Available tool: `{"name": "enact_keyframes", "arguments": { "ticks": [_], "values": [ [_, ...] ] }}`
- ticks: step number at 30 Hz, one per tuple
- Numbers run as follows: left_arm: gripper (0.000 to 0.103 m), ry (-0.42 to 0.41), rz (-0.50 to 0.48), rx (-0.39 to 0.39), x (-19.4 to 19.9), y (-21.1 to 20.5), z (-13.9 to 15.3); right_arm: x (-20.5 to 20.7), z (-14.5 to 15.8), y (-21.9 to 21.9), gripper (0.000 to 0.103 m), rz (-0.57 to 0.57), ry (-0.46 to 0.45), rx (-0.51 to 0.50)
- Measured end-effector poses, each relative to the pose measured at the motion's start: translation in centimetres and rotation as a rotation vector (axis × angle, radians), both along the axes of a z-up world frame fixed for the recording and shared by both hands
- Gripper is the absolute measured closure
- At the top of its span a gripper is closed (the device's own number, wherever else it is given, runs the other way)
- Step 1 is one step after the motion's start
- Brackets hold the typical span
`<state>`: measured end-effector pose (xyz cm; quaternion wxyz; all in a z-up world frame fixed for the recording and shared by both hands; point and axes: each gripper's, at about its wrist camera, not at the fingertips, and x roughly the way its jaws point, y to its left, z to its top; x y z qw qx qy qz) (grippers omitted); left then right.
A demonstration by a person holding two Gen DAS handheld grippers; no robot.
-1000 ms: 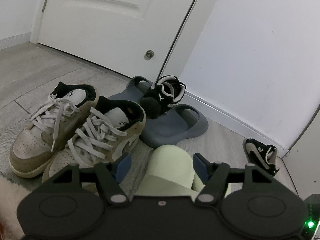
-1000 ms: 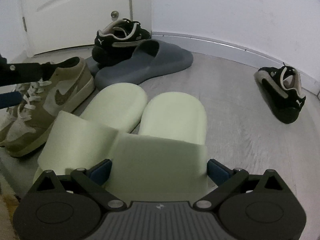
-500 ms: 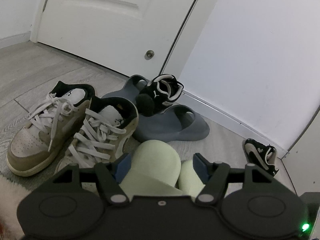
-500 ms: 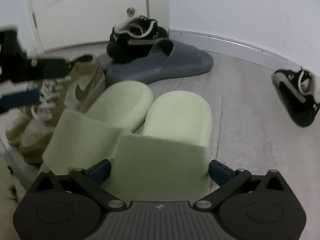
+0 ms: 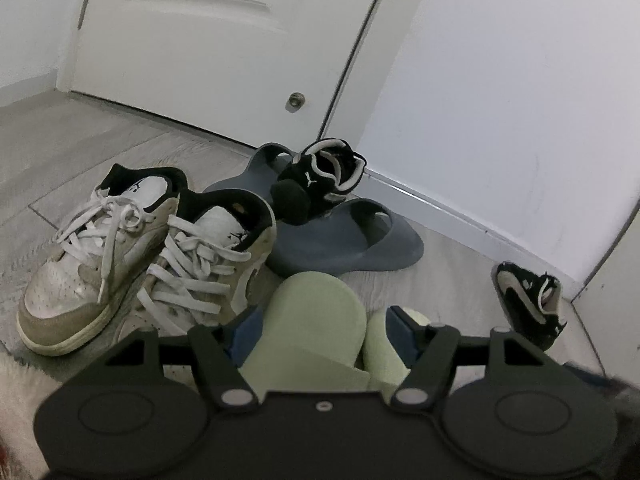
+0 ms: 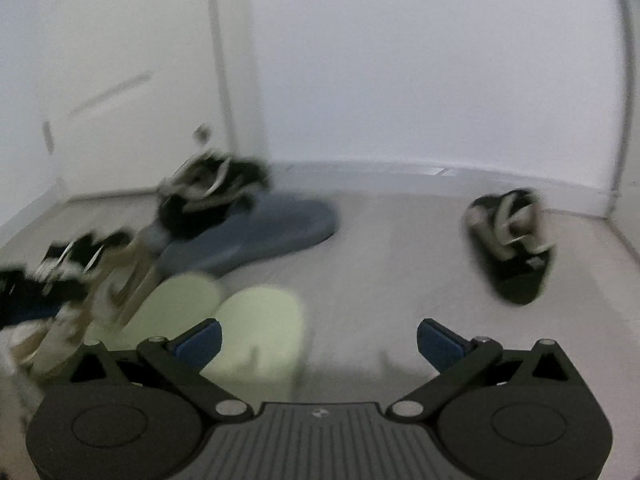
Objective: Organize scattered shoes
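Note:
Two pale green slippers (image 5: 316, 312) (image 6: 260, 320) lie side by side on the floor, to the right of a pair of tan-and-white laced sneakers (image 5: 200, 264). My left gripper (image 5: 324, 326) is open, its jaws framing the near green slipper without pinching it. My right gripper (image 6: 318, 340) is open and holds nothing; the green slippers lie by its left finger. Behind, a black sneaker (image 5: 320, 184) rests on a pair of grey-blue slides (image 5: 348, 248). Its mate (image 5: 528, 304) (image 6: 512, 248) lies alone to the right. The right wrist view is blurred.
A white door (image 5: 200, 40) and a white wall with a baseboard (image 5: 460, 216) close off the back. A fluffy white rug edge (image 5: 16, 392) shows at the lower left. Bare grey floor (image 6: 400, 260) stretches between the slides and the lone black sneaker.
My right gripper has risen and swung right; the green slipper that sat between its jaws now lies to its left. The left gripper has barely shifted.

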<state>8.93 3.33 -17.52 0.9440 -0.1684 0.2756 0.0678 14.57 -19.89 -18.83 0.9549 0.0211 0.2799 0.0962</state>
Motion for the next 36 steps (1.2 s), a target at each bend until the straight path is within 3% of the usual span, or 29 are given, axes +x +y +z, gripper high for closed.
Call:
{"name": "enact_keyframes", "arguments": {
  "ticks": [3, 7, 10, 15, 21, 23, 25, 28, 30, 33, 36],
  "values": [
    [0.034, -0.008, -0.025, 0.025, 0.4, -0.8, 0.3, 0.0, 0.0, -2.5, 0.000, -0.130, -0.040, 0.016],
    [0.033, -0.026, -0.052, 0.050, 1.9, -1.7, 0.5, 0.2, -0.5, -5.7, 0.000, -0.302, -0.053, 0.153],
    [0.033, -0.036, -0.061, 0.080, 4.0, -2.0, 0.7, 0.7, -0.7, -7.5, 0.000, -0.334, -0.045, 0.230],
    [0.034, -0.068, -0.095, 0.131, 8.6, -1.6, 1.2, 1.7, -1.5, -8.1, 0.001, -0.340, -0.065, 0.178],
    [0.038, -0.039, -0.117, 0.220, 18.3, -0.4, 1.4, 3.4, -3.3, -7.8, 0.001, -0.336, -0.028, 0.163],
    [0.038, -0.008, -0.127, 0.205, 21.6, 0.4, 1.2, 3.8, -3.7, -7.5, 0.001, -0.329, -0.016, 0.157],
    [0.039, 0.025, -0.125, 0.133, 24.2, 1.5, 0.8, 4.2, -4.1, -7.0, 0.001, -0.310, 0.002, 0.130],
    [0.040, 0.052, -0.060, 0.049, 26.7, 3.1, 0.0, 3.9, -4.0, -6.2, 0.001, -0.276, -0.007, 0.078],
    [0.037, 0.043, -0.002, 0.078, 27.4, 3.2, 0.2, 3.8, -3.9, -5.7, 0.001, -0.250, -0.021, 0.042],
    [0.033, 0.039, -0.004, 0.142, 28.2, 2.6, 0.4, 3.7, -3.9, -5.1, 0.001, -0.223, -0.031, 0.011],
    [0.031, 0.055, 0.013, 0.155, 28.4, 2.2, 0.4, 3.6, -4.1, -4.5, 0.001, -0.198, -0.027, -0.003]
  ]
}}
